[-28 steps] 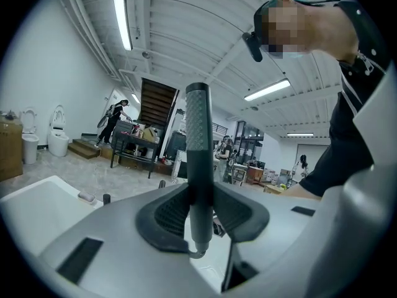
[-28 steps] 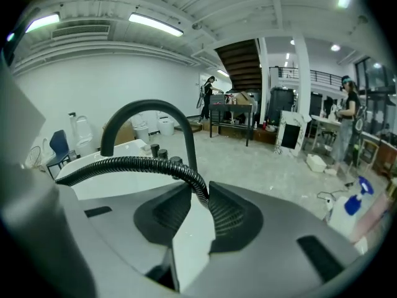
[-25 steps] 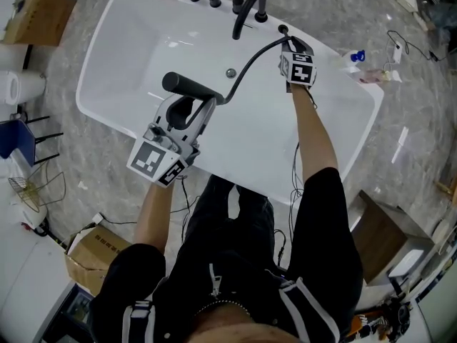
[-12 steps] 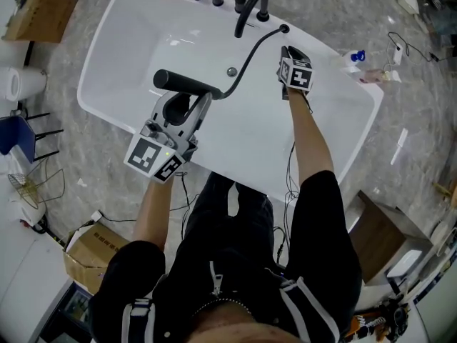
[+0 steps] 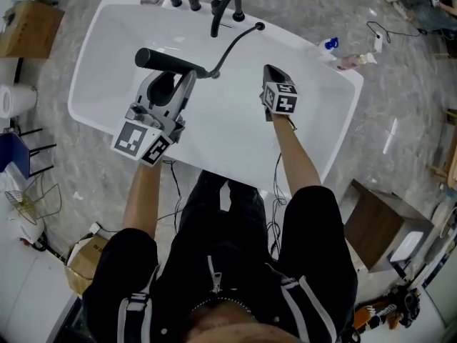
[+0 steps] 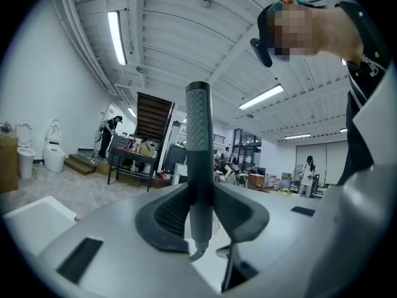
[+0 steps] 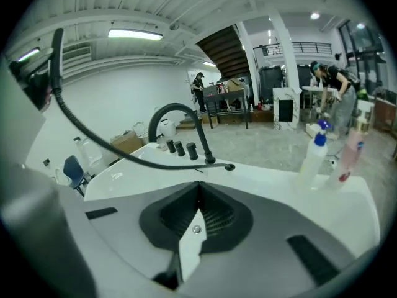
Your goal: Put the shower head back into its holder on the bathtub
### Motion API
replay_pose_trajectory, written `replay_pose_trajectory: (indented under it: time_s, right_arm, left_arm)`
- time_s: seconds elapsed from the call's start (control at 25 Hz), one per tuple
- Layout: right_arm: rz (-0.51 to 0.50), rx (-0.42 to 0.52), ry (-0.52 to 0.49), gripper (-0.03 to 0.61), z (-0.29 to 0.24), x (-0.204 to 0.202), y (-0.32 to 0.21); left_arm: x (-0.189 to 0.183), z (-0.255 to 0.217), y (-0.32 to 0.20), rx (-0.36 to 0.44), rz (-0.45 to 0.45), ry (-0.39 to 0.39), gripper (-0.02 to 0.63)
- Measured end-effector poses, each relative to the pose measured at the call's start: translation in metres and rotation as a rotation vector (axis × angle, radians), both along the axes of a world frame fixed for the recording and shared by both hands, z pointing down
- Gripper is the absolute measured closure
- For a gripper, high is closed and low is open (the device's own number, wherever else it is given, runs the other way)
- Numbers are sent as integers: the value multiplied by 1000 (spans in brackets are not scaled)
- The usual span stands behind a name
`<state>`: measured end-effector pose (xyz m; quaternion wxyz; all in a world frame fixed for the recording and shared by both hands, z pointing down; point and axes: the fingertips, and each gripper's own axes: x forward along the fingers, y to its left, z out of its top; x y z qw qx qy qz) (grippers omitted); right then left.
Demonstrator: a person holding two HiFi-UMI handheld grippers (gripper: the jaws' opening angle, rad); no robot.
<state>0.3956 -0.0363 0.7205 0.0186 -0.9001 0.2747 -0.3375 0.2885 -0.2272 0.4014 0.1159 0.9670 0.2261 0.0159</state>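
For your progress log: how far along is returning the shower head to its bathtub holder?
Done: shower head picked up, clamped in left gripper. In hand: it is held above the bathtub. Left: seating it in the rim holder. Right gripper has just closed, empty.

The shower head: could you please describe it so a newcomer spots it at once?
Find the white bathtub; over its left side the left gripper holds the shower head in its jaws, a long black rod. Unlike the curved tap and knobs on the rim, it alone trails a black hose.
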Motion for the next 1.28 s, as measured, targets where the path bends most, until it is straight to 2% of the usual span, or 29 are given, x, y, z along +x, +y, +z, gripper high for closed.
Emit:
replay_pose_trajectory:
  time_s: [0.2, 0.44, 0.76, 0.96, 1.28]
  right_arm:
    - [-6, 10, -46, 571, 0, -73, 21]
    - [-2, -13, -63, 571, -14, -133, 53]
    - [10, -17, -29, 571, -49, -183, 84]
    - [50, -6, -16, 571, -61, -200, 108]
    - [122, 7, -6, 571, -72, -229, 139]
  left_arm:
    - [18, -38, 13, 26, 27, 69, 480]
    - [47, -75, 30, 45, 41, 118, 480]
    - [77, -109, 57, 112, 55, 179, 480]
    - [94, -123, 82, 150, 57, 218, 480]
    - [118, -122, 111, 211, 62, 229, 480]
